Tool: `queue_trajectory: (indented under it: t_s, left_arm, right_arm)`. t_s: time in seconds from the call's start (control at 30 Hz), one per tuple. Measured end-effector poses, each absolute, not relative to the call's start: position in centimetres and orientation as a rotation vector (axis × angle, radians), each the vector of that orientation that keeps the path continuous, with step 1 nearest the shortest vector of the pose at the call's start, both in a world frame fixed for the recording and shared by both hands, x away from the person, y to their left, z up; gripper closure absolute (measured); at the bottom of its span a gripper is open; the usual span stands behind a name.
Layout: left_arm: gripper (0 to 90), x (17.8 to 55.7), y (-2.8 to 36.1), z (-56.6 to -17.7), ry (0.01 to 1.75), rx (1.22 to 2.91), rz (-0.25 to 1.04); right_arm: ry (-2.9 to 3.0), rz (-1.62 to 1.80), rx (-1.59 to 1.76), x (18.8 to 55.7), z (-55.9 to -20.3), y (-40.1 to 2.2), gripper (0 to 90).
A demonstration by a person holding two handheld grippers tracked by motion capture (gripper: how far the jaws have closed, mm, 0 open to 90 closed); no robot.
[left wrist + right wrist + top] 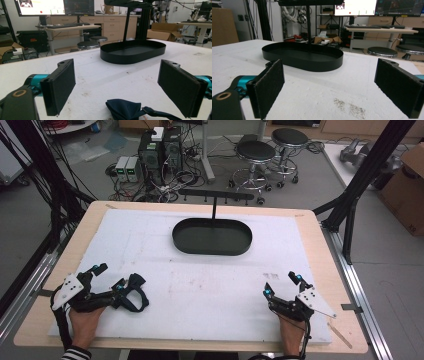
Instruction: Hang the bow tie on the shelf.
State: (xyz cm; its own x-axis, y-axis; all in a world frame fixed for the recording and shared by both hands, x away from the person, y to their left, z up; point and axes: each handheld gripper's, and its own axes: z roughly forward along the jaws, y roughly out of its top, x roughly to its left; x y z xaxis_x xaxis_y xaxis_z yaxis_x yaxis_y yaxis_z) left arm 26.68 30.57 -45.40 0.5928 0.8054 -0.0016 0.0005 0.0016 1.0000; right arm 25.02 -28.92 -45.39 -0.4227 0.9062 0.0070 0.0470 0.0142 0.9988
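Two grippers rest near the table's front edge. Left gripper (111,282) has its jaws spread wide, with a dark blue cloth (130,110) lying between them, partly cut off. Right gripper (282,284) is spread too, holding nothing. Farther back sits a black tray (212,236).

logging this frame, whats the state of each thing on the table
left tongs: open, pads clear of the cloth
right tongs: open, nothing between the pads
dark blue cloth: crumpled on the white mat by the left tongs, not gripped
black oval tray: upright, empty
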Motion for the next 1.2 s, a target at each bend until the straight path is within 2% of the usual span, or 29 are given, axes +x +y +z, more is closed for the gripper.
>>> queue_trajectory:
  t_s: [1.2]
  left_arm:
    - [14.8,26.67,30.75,-45.41,0.716,1.436,0.707]
  right_arm:
    - [1.586,1.463,1.0,25.07,-45.33,-28.57,8.2]
